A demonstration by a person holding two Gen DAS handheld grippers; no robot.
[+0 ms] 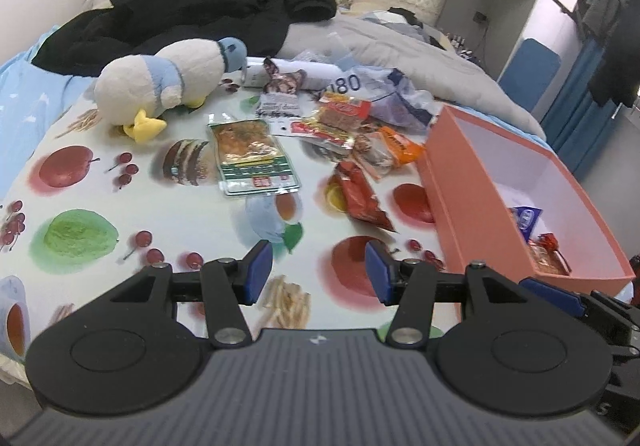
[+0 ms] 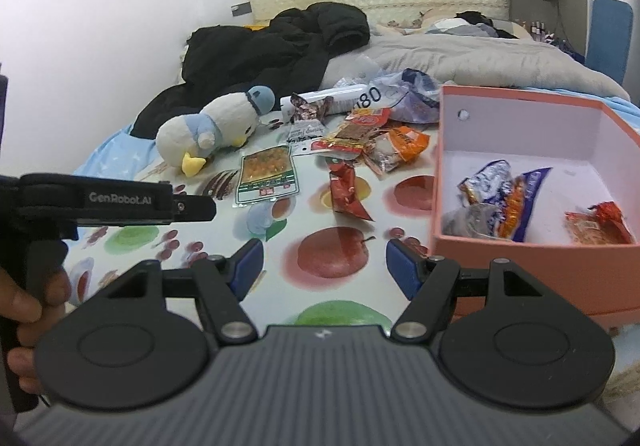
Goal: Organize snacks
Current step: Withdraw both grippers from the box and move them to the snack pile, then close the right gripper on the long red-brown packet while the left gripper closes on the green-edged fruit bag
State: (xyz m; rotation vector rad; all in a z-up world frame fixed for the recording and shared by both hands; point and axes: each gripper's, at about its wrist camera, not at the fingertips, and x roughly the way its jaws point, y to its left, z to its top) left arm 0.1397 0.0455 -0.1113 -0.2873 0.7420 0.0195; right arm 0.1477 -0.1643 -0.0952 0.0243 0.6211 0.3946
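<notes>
Pink box (image 2: 520, 258) is seen at three o'clock of the snack packets (image 2: 360, 142). Both tongs, left (image 1: 318, 272) and right (image 2: 324, 266), are held wide and empty.

One pink box (image 2: 516, 246), one plush duck (image 2: 212, 132) and three packets inside the box are counted.
</notes>
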